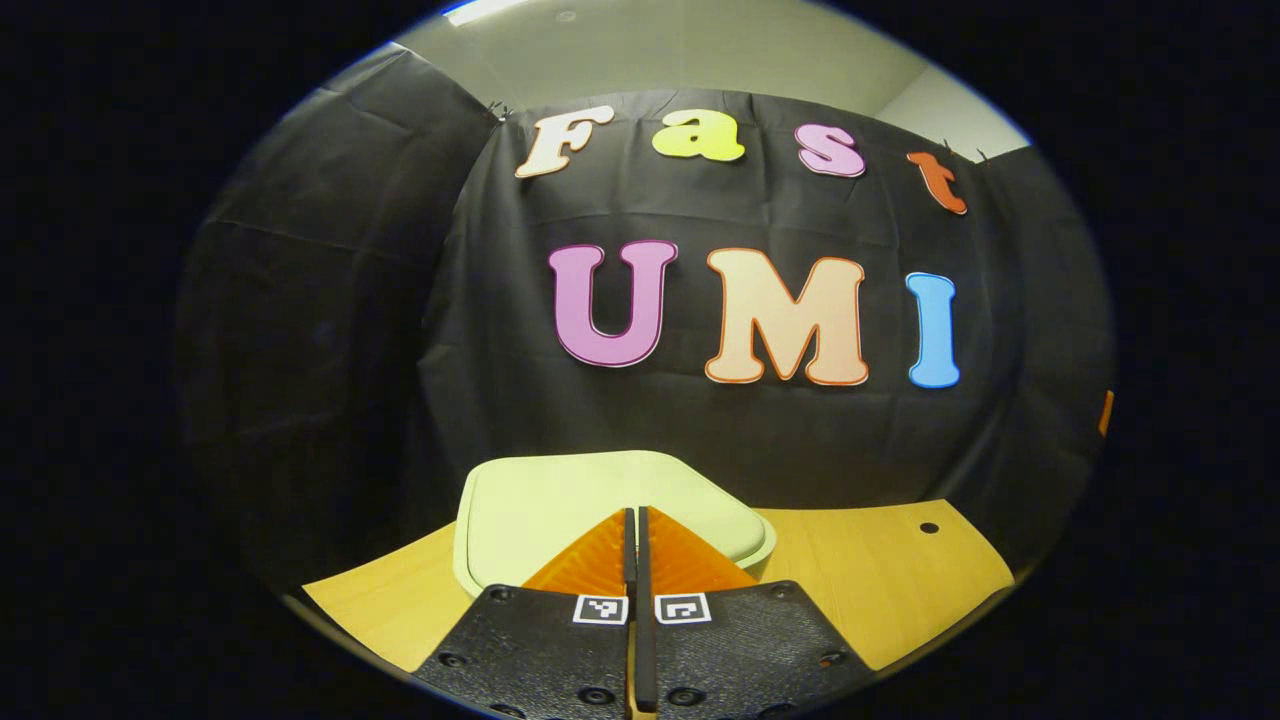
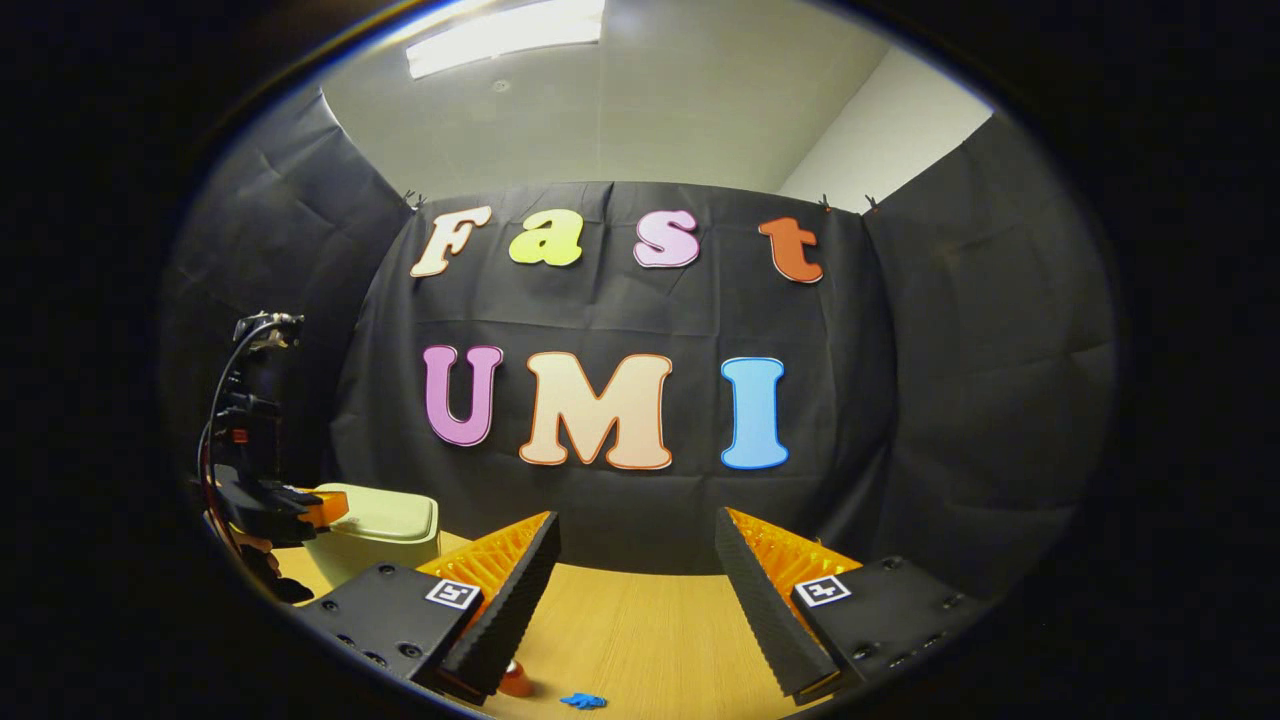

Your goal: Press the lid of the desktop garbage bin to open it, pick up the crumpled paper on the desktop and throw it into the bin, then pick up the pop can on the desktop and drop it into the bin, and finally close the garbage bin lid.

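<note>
While the left gripper (image 1: 636, 530) has its two fingers pressed together with nothing between them, their tips lie over the closed lid of the pale green bin (image 1: 560, 500), which stands on the wooden table (image 1: 880, 570) close in front of the black cloth wall (image 1: 330, 330). Whether the tips touch the lid cannot be told.

In the right gripper view, the right gripper (image 2: 636, 545) is spread wide and holds nothing, hovering above the table (image 2: 650, 630). Far to the left in that view stands the bin (image 2: 385, 525), lid down, with the left gripper (image 2: 320, 508) at its left edge. Near the bottom edge, on the table, a small orange-red object (image 2: 516, 682) peeks out beside the right gripper's left finger; it may be the can, but too little shows to tell. Just right of it lies a small blue scrap (image 2: 583, 701).
</note>
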The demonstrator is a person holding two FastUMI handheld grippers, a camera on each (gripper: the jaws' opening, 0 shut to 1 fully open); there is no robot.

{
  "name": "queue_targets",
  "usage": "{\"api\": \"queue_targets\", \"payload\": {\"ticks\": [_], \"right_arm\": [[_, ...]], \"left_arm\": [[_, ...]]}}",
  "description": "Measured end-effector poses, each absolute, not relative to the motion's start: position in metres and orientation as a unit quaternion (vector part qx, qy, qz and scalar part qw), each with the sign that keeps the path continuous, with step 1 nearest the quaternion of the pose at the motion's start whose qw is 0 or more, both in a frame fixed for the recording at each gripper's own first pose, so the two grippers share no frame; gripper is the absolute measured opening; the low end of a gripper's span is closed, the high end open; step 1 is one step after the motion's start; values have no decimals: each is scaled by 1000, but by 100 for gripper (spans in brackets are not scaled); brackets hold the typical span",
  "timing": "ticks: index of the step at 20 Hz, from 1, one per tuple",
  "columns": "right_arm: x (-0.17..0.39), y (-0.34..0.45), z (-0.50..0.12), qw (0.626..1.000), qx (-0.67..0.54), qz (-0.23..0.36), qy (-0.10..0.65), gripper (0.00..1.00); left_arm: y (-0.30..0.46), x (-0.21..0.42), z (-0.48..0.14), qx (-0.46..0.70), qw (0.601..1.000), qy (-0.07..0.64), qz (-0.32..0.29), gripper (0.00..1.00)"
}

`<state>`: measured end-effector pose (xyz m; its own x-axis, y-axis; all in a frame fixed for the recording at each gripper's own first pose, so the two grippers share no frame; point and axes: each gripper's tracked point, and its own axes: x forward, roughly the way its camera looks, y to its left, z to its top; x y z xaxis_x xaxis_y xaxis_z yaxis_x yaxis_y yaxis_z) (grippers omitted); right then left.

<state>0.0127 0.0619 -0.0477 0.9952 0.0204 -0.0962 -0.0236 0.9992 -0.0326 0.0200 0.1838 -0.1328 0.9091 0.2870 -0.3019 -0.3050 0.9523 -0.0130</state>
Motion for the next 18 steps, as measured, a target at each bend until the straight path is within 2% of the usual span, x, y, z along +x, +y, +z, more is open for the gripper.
{"api": "queue_targets", "payload": {"ticks": [3, 7, 9, 10, 11, 14, 18], "right_arm": [[13, 66, -52, 998, -19, 12, 55, 98], [16, 69, -57, 998, -18, 18, 59, 98], [17, 68, -59, 998, -13, 20, 60, 98], [18, 68, -59, 998, -6, 22, 61, 100], [20, 67, -61, 998, -1, 25, 62, 98], [27, 60, -59, 998, 9, 30, 59, 98], [36, 54, -59, 997, 16, 39, 57, 98]], "left_arm": [[181, 19, -149, -37, 974, 168, 149, 0], [183, 20, -150, -55, 977, 133, 154, 0], [179, 22, -152, -57, 979, 137, 142, 0], [180, 21, -145, -55, 981, 121, 143, 0], [183, 25, -138, -53, 982, 108, 147, 0], [182, 23, -134, -31, 980, 112, 161, 0], [166, 28, -87, -15, 987, 56, 147, 0]]}}
